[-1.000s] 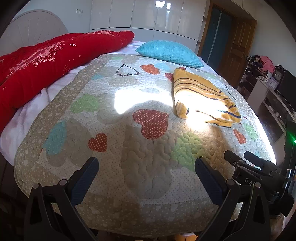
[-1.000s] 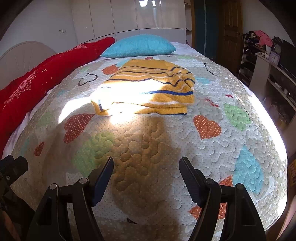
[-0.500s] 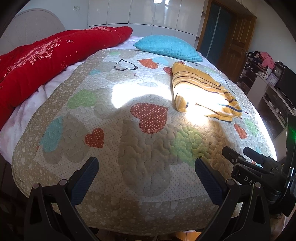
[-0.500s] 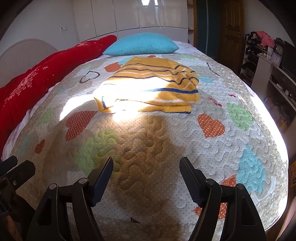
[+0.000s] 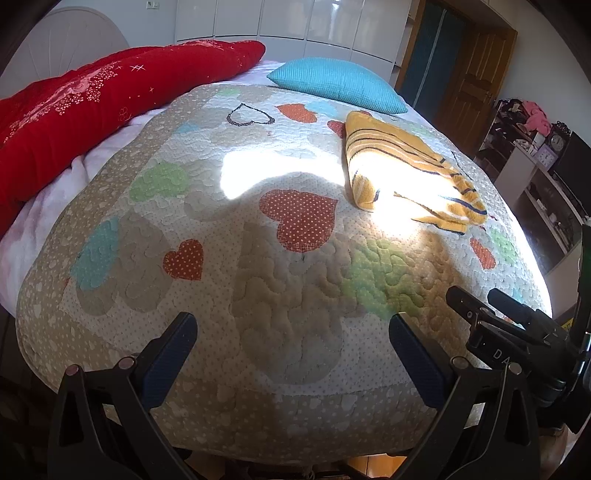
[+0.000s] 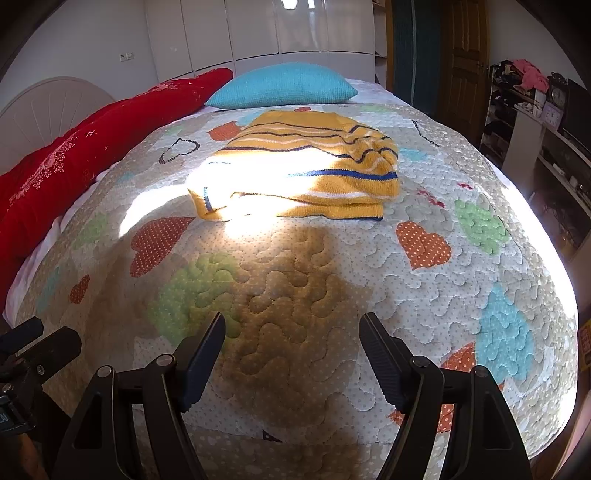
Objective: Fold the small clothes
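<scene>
A bed fills the room, its heart-patterned quilt [image 6: 295,280] sunlit, white wardrobes [image 6: 258,29] behind. A red blanket [image 5: 92,99] lies along one side, a blue pillow [image 6: 284,88] at the far end. The folded yellow striped sweater [image 6: 306,170] lies near the pillow. Left gripper [image 5: 291,350] and right gripper [image 6: 291,354] hover spread wide, empty.

Both wrist views low, facing quilt [image 5: 295,280].

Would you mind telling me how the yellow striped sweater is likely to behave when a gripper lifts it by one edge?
The sweater looks like soft knit lying in loose folds, so it will probably droop and unfold. Its fuzzy surface suggests the fingers won't slip. On the textured quilt it would likely drag and bunch rather than slide.
</scene>
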A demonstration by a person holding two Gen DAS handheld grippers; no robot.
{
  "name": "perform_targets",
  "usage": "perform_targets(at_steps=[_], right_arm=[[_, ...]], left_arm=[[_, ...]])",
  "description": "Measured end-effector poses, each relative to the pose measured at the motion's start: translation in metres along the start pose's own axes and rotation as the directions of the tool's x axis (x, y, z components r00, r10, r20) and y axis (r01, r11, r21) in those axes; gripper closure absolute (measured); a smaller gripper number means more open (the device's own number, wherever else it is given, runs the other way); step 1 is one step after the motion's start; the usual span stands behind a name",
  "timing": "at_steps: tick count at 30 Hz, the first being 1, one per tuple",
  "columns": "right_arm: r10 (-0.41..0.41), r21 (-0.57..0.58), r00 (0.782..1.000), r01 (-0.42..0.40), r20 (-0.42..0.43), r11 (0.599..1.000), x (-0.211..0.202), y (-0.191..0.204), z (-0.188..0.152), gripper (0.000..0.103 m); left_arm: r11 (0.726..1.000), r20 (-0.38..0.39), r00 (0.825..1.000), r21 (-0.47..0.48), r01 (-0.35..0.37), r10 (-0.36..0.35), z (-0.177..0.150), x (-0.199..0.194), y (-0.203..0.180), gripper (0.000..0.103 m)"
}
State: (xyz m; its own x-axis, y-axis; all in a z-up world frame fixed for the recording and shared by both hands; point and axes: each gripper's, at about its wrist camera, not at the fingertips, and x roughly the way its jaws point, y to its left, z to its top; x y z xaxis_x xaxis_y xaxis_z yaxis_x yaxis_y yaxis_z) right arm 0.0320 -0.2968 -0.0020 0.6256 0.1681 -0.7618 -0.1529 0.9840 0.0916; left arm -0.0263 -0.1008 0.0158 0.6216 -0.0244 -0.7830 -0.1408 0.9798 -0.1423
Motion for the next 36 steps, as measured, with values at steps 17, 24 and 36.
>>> perform_targets(at_steps=[17, 24, 36], right_arm=[[-0.003, -0.009, 1.000, 0.003, -0.004, 1.000, 0.001, 0.002, -0.004, 0.022], [-0.004, -0.011, 1.000, 0.004, -0.003, 1.000, 0.001, 0.004, -0.005, 0.022], [-0.005, -0.017, 1.000, 0.004, -0.001, 1.000, 0.001, 0.005, -0.005, 0.022]], left_arm=[[1.000, -0.024, 1.000, 0.003, 0.003, -0.003, -0.003, 0.006, -0.002, 0.000], [1.000, -0.035, 0.999, -0.003, 0.010, -0.011, -0.004, 0.008, -0.002, 0.000], [1.000, -0.052, 0.998, -0.009, 0.022, -0.023, -0.006, 0.011, -0.002, 0.000]])
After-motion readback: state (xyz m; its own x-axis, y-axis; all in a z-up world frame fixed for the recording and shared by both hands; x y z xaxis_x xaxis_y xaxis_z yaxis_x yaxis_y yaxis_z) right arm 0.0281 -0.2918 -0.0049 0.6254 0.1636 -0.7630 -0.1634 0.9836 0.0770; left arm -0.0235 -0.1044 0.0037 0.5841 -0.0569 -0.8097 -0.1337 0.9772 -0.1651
